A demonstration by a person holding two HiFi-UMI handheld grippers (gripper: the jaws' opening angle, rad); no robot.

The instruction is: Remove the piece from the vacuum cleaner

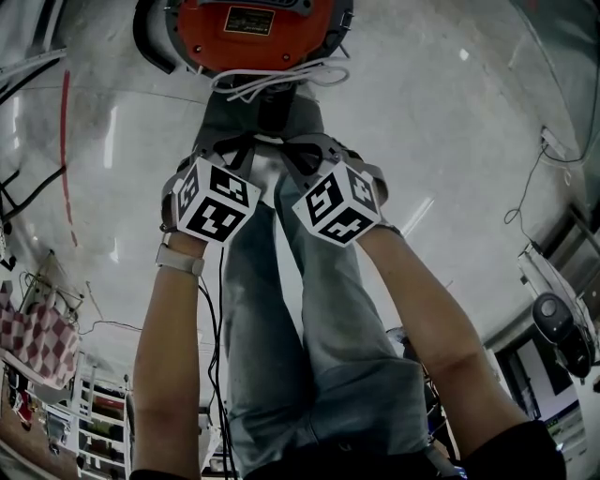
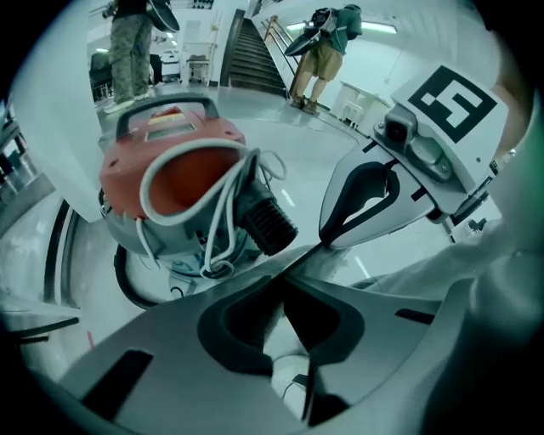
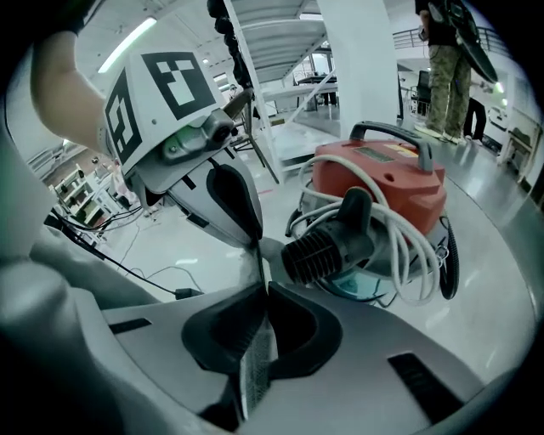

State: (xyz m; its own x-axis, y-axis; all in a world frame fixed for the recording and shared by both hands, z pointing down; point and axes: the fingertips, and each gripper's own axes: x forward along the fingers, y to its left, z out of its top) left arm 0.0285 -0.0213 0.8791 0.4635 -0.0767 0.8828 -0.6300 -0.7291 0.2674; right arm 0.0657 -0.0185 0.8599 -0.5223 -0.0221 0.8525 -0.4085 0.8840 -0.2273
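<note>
Showing the task at its outset: the vacuum cleaner [image 1: 253, 28] stands on the floor [image 1: 450, 122] just ahead of the person's legs [image 1: 309, 309], with its white cord [image 2: 183, 183] looped over the red body. We take the piece to be removed to be the black ribbed connector [image 3: 327, 246], which projects from the front of the housing toward the person. We judge it not yet freed, so the whole removal is left to do: grasp, loosen and draw it out.

The left gripper [image 2: 316, 248] has its jaws brought together at the tips, with nothing between them. It points at the connector from near by, without touching it. The right gripper [image 3: 262, 248] is likewise closed and empty, and sits close beside the left. The connector lies just beyond its tips.
</note>
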